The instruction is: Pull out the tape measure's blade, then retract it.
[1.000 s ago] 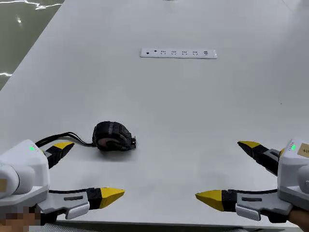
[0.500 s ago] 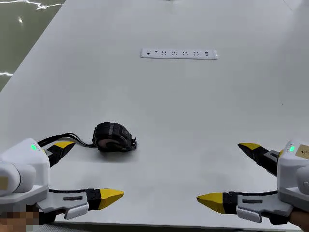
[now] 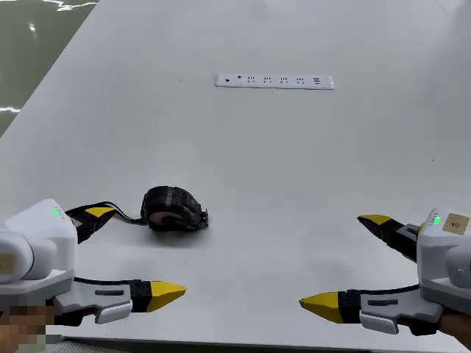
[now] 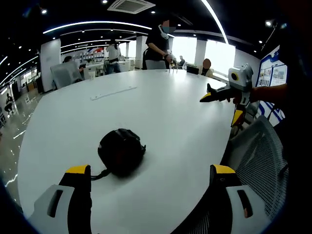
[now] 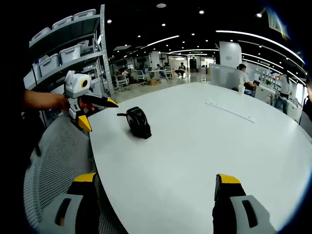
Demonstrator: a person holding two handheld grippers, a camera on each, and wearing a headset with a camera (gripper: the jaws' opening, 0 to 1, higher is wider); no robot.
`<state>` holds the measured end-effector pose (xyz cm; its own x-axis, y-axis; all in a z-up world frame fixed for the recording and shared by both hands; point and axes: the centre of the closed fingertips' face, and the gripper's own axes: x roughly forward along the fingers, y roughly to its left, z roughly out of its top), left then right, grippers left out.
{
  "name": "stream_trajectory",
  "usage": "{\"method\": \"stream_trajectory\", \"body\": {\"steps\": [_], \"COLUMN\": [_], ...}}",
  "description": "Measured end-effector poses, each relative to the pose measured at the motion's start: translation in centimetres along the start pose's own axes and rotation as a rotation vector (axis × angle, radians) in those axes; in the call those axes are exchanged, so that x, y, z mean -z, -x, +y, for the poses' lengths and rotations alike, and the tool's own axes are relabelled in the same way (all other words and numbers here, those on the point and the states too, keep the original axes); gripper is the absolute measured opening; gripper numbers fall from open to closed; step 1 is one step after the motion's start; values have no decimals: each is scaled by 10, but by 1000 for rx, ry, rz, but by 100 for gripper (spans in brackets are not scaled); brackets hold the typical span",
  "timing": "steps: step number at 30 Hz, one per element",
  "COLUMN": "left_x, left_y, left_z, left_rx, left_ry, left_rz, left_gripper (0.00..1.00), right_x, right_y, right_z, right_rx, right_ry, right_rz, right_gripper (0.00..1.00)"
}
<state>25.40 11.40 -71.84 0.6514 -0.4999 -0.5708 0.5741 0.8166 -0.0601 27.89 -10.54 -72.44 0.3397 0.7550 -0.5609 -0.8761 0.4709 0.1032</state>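
Head view: your tape measure [image 3: 173,209] lies lengthwise left-right, mouth pointing right, label too small to read. Your left gripper [image 3: 138,251] and right gripper [image 3: 335,259] gape wide, holding nothing.

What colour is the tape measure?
The tape measure is black, with a dull reddish disc on one side; clearest in the head view.
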Motion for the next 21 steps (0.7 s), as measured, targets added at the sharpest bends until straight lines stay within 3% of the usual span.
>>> {"method": "stream_trajectory", "body": {"steps": [21], "left_x": [-5], "left_y": [-11], "left_z": [19], "left_rx": [52], "left_ry": [-52], "left_rz": [47], "left_gripper": [98], "right_x": [-8], "right_y": [-22], "right_z": [-5], "right_rx": [-75], "right_ry": [69], "right_rz": [22], "right_gripper": [95]}}
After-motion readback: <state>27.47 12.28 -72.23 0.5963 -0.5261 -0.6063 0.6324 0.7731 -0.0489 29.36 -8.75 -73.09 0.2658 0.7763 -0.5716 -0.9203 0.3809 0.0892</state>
